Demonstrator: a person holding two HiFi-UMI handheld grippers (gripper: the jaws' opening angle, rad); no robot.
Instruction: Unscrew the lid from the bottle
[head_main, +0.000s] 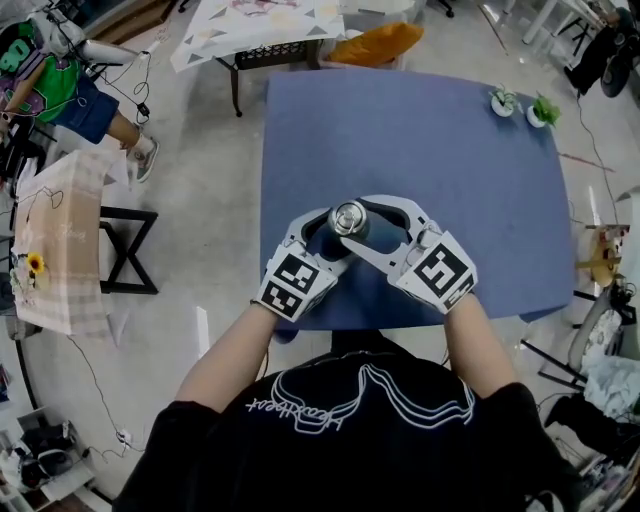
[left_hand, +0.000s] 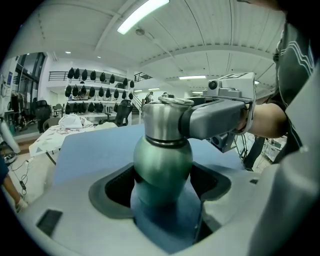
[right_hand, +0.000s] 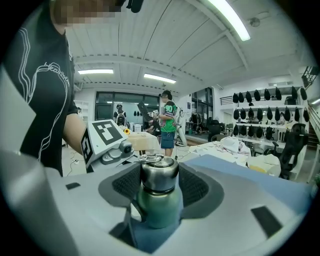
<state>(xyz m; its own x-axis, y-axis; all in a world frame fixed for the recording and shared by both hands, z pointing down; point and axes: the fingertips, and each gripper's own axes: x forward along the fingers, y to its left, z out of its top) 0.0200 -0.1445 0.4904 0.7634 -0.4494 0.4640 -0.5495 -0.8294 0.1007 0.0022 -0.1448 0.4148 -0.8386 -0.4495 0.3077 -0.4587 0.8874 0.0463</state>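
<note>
Near front edge of blue table (head_main: 450, 180), green metal bottle (left_hand: 162, 165) stands clamped by body in left gripper (left_hand: 162, 187). Right gripper (right_hand: 159, 180) closed round steel screw lid (right_hand: 159, 172), pads (right_hand: 192, 187) apparently touching. Risk: weak hold below, bottle spins with lid; pads slip on smooth steel.

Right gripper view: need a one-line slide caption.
Right gripper with its fingers clamped on the steel lid of a green bottle, blue table behind.
</note>
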